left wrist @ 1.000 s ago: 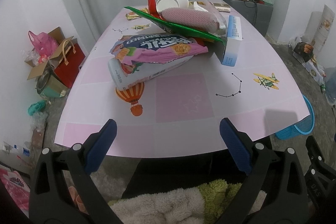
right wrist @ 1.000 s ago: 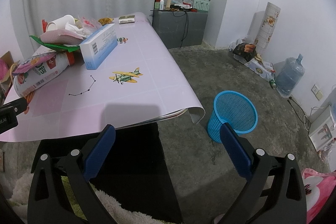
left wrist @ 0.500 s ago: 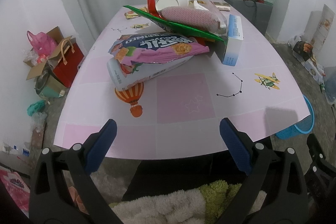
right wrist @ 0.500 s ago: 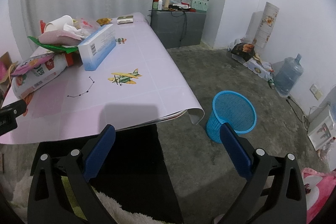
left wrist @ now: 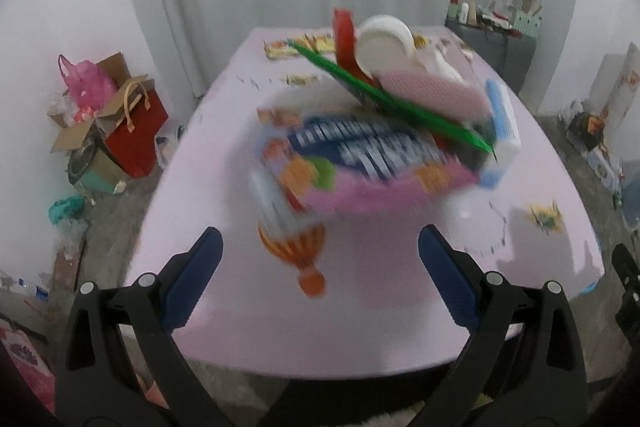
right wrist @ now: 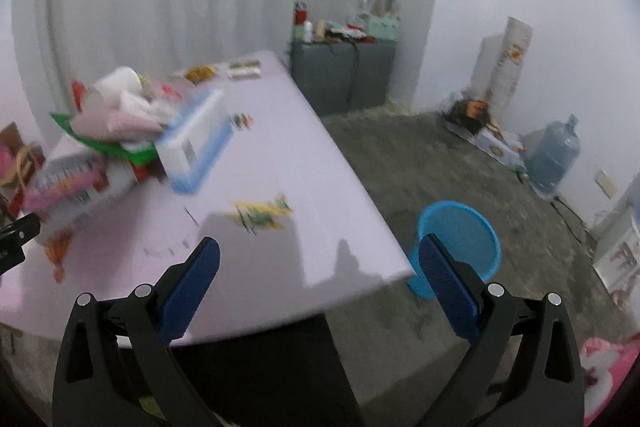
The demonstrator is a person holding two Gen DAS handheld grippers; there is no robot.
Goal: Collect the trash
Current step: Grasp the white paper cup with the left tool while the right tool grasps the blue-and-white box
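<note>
Trash (left wrist: 360, 147) lies heaped on the pink table (left wrist: 224, 163), the snack bag (left wrist: 352, 163) nearest me. Both my left gripper (left wrist: 316, 263) and right gripper (right wrist: 318, 263) stand wide apart, empty. I should pinch only the top bag (it looks slippery), then carry it to the blue basket (right wrist: 460, 231) on the floor.

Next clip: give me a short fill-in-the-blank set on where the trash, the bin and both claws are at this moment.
1. The left claw is ____ and holds nothing.
2. The blue mesh bin stands on the ____, beside the table's corner.
3. The white paper cup sits at the ____ of the trash pile.
4. The right claw holds ____.

Missing words: open; floor; top; nothing
</note>
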